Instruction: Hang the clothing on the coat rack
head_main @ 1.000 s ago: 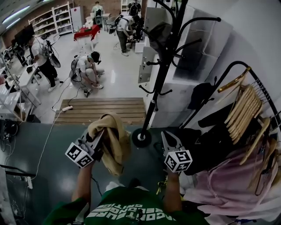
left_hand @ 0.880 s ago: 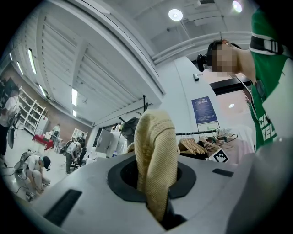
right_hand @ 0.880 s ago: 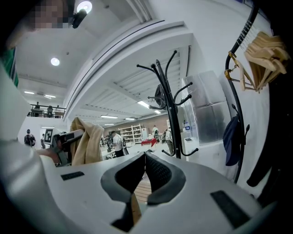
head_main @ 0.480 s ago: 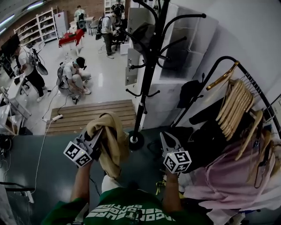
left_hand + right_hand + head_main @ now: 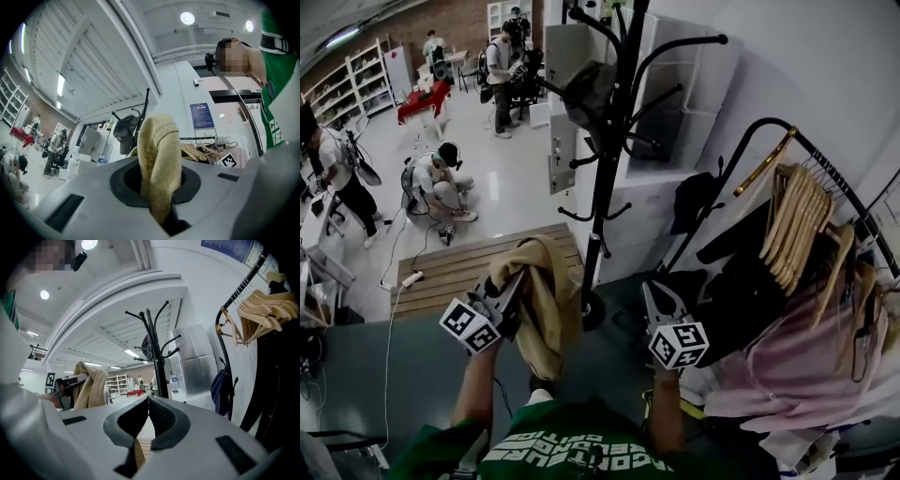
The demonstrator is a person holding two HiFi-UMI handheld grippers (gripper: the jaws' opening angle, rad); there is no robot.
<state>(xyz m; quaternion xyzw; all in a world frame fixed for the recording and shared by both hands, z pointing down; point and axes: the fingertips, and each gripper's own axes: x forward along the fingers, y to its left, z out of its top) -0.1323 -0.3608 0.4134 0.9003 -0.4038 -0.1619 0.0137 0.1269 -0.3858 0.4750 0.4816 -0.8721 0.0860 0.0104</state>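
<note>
1. Tan ribbed garment (image 5: pixel 546 305): bunched and hanging at lower centre-left of the head view, just left of the coat rack (image 5: pixel 607 187) base.
2. My left gripper (image 5: pixel 158 187): jaws narrow, pinching a garment fold. My right gripper (image 5: pixel 146 409): jaws together, empty.
3. The rack bears a dark cap (image 5: pixel 586 89); wooden hangers (image 5: pixel 806 220) at right.

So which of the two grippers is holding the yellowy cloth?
The left gripper: its jaws are clamped on the tan garment, which hangs down from them. The right gripper has its jaws shut together with nothing between them.
</note>
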